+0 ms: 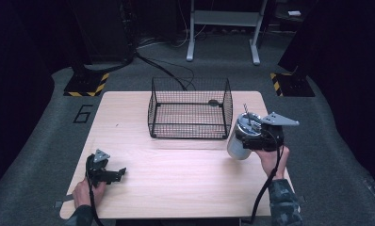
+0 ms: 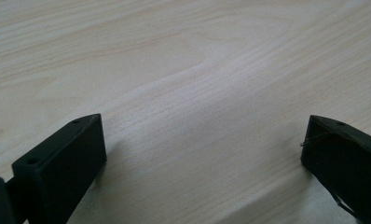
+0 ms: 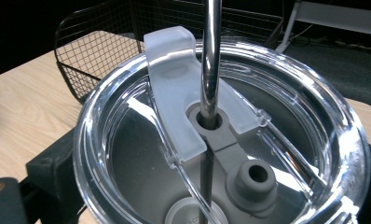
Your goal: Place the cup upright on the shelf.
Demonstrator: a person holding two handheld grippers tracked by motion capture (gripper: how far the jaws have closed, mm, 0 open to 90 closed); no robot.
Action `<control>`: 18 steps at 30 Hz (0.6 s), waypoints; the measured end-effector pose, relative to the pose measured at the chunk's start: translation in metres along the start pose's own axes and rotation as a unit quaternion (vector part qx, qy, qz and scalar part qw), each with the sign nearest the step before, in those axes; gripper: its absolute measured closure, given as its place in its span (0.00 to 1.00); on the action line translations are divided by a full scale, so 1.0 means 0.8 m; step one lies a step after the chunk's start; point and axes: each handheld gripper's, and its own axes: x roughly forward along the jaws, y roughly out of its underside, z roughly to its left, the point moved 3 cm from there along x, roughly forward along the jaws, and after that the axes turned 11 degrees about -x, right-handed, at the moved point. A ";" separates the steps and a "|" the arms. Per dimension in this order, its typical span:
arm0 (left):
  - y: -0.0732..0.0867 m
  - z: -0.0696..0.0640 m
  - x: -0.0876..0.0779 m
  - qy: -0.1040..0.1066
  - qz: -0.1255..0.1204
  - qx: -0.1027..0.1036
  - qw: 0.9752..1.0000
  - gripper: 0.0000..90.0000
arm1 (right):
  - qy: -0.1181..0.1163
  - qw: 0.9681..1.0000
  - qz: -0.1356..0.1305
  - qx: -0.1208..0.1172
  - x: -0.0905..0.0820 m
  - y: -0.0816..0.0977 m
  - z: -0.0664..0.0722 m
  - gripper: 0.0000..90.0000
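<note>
1. The right gripper (image 1: 249,137) is holding a silver steel tumbler with a clear plastic lid and a metal straw (image 1: 239,138) at the right edge of the pale wooden table (image 1: 176,165), just beside the right front corner of the black wire mesh basket (image 1: 190,109).
2. Its fingers are clamping the tumbler from both sides just under the lid rim (image 3: 221,56); a grip that high is likely keeping the cup upright and the straw (image 3: 210,60) free.
3. The tumbler is tilting slightly, lid toward the basket; whether its base is touching the table cannot be told. The basket looks the likely destination.
4. The right hand (image 1: 269,159) is reaching forward from the table's near right edge, forearm angling in.
5. The left gripper (image 1: 122,172) is resting low on the table near its front left corner, well apart from the tumbler, seemingly parked out of the way.
6. Its fingers (image 2: 62,158) are standing wide apart over bare wood, holding nothing.
</note>
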 end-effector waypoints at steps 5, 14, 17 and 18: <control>0.000 0.000 0.001 0.002 -0.001 -0.004 1.000 0.00 | -0.005 1.000 0.001 -0.008 0.004 -0.007 0.005 0.04; 0.000 0.000 0.001 0.002 -0.001 -0.004 1.000 0.00 | -0.021 1.000 -0.006 -0.015 0.012 -0.028 0.016 0.04; -0.001 0.000 0.001 0.002 0.000 -0.003 1.000 0.00 | -0.027 0.999 -0.007 -0.017 0.014 -0.036 0.018 0.04; -0.001 0.000 0.000 0.003 0.002 -0.003 1.000 0.00 | -0.028 0.999 -0.009 -0.019 0.015 -0.039 0.019 0.04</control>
